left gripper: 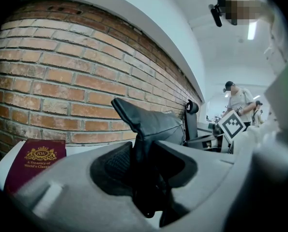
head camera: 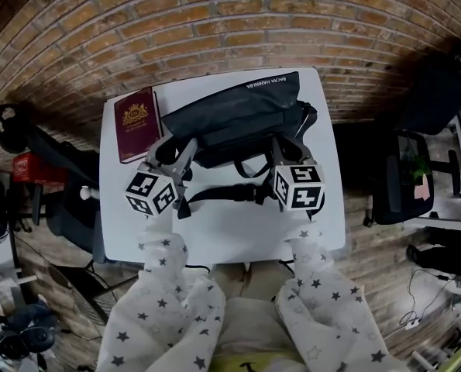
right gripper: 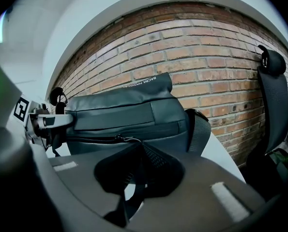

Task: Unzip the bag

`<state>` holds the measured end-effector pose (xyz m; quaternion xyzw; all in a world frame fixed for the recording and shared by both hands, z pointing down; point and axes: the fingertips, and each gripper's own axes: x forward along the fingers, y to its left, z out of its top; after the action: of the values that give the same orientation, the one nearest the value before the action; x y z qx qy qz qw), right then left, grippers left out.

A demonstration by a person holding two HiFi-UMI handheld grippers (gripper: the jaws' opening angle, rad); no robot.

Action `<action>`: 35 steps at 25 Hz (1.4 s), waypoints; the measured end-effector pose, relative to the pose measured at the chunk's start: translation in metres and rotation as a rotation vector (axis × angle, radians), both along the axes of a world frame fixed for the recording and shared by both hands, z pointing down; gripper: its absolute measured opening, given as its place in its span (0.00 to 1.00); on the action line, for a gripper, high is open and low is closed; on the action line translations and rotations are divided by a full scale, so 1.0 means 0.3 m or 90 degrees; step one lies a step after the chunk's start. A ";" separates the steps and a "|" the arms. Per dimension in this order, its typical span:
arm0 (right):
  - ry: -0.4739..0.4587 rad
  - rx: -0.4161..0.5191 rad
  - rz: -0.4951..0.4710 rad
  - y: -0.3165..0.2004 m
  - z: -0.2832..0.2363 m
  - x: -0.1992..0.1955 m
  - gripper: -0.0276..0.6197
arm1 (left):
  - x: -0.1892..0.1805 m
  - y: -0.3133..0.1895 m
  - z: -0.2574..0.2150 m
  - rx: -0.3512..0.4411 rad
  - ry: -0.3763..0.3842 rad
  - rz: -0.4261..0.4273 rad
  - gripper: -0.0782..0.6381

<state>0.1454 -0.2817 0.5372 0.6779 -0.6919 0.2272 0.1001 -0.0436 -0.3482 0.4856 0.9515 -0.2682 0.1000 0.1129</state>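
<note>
Dark bag point(head camera: 238, 115) lying at the white desk's point(head camera: 238, 239) 12 o'clock side, left tongs point(left gripper: 143, 151) pinching the bag's 9 o'clock end, right tongs point(right gripper: 134, 149) pressed together on the zip pull point(right gripper: 120, 139), red book point(head camera: 137, 124) at the bag's 9 o'clock.

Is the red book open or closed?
Closed. The red book lies flat on the white table with its gold-crested cover facing up, and no pages show.

maroon book point(head camera: 136, 124) on white table point(head camera: 238, 235) | brick wall point(head camera: 215, 22) behind | office chair point(right gripper: 274, 105)
</note>
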 end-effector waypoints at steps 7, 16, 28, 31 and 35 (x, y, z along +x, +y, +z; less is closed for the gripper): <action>-0.014 0.000 0.051 0.015 0.005 0.073 0.07 | 0.002 0.002 0.001 0.000 0.002 -0.006 0.30; -0.007 0.002 0.081 0.018 -0.006 0.157 0.07 | 0.001 0.000 0.001 0.002 0.005 -0.013 0.30; -0.008 0.005 0.122 0.028 -0.009 0.220 0.07 | 0.003 0.001 0.002 0.004 0.007 -0.013 0.30; -0.007 0.004 0.137 0.031 -0.015 0.248 0.07 | -0.004 -0.004 0.000 0.003 0.008 -0.014 0.30; -0.008 0.002 0.158 0.041 -0.018 0.291 0.07 | -0.003 -0.005 -0.001 0.002 0.010 -0.015 0.30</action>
<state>0.2327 -0.2695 0.5317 0.7571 -0.6037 0.2410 0.0654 -0.0445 -0.3498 0.4854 0.9493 -0.2783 0.0906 0.1147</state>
